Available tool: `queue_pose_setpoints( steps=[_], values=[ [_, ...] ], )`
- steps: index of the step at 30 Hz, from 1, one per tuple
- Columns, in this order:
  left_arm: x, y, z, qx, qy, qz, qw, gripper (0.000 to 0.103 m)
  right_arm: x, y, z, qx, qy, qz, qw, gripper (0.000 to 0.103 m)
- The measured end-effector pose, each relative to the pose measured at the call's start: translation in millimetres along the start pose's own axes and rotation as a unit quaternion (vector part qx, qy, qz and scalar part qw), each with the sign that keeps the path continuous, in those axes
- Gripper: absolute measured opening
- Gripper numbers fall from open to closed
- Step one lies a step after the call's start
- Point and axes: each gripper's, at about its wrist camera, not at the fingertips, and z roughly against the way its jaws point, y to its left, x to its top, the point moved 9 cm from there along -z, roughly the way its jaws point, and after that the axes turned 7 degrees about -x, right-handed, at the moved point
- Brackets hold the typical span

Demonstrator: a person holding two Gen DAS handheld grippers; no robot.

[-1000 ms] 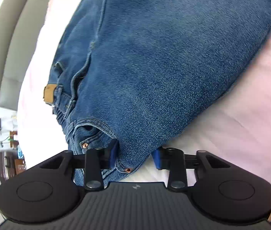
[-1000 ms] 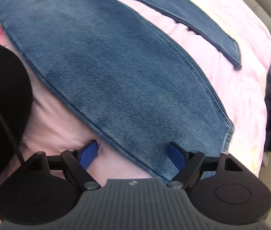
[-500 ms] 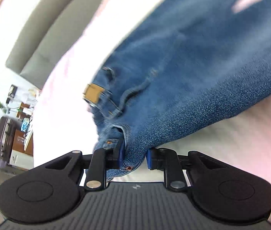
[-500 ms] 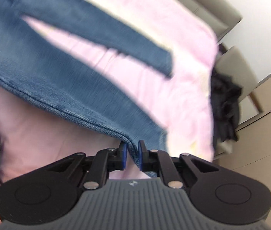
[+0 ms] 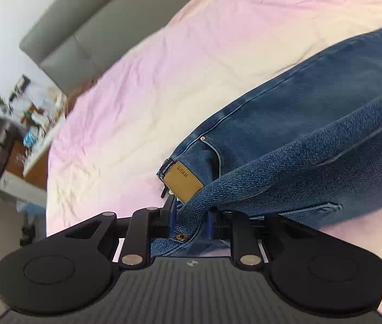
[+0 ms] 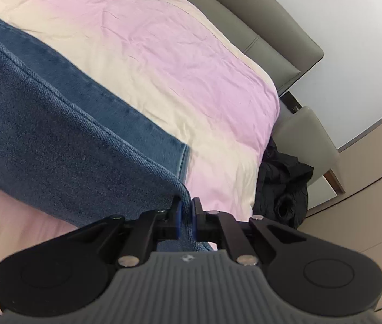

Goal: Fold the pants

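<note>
Left gripper: the left gripper (image 5: 191, 222) is sitting at the bottom centre of its frame, jaws drawn in on the waistband corner of the jeans (image 5: 312, 140), just below the tan patch (image 5: 181, 181) and beside a copper rivet (image 5: 180, 236).
Right gripper: the right gripper (image 6: 186, 217) is pinching the hem edge of one leg, jaws nearly together with a thin fold of denim between them.
Jeans: the jeans are running from lower centre to the right edge in the left view and filling the left half of the right view, lying on the pink bedsheet (image 5: 164, 67); the held edge is rising off the sheet, with the other leg (image 6: 137, 129) lying flat beyond it.
Progress: both ends appear gripped and lifted, so the lengthwise fold seems to be under way.
Remaining: laying one leg over the other, then folding across, is probably still to come.
Surroundings: dark clothing (image 6: 282, 186) is lying at the right of the right view.
</note>
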Motion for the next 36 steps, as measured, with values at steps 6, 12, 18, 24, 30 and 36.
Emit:
queue_pose_setpoints(
  steps=[6, 12, 18, 24, 30, 36],
  values=[
    [50, 5, -67, 0.015, 0.038, 0.002, 0.9992, 0.025, 63, 20, -96, 0.006, 0.023, 0.031, 0.999, 0.0],
    [68, 9, -130, -0.01, 0.072, 0.036, 0.9967, 0.025, 94, 43, -168, 0.02, 0.053, 0.055, 0.997, 0.0],
    [79, 8, -176, -0.01, 0.093, 0.047, 0.9944, 0.025, 109, 70, -222, 0.024, 0.068, 0.06, 0.996, 0.0],
    [75, 5, -200, -0.017, 0.107, 0.069, 0.9917, 0.031, 105, 95, -255, 0.037, 0.097, 0.054, 0.993, 0.0],
    [74, 6, -194, -0.03, 0.111, 0.061, 0.9915, 0.037, 106, 95, -257, 0.036, 0.107, 0.041, 0.993, 0.009],
    [80, 46, -152, -0.029, 0.05, 0.143, 0.9881, 0.088, 111, 68, -231, 0.033, 0.104, -0.032, 0.994, 0.061]
  ],
)
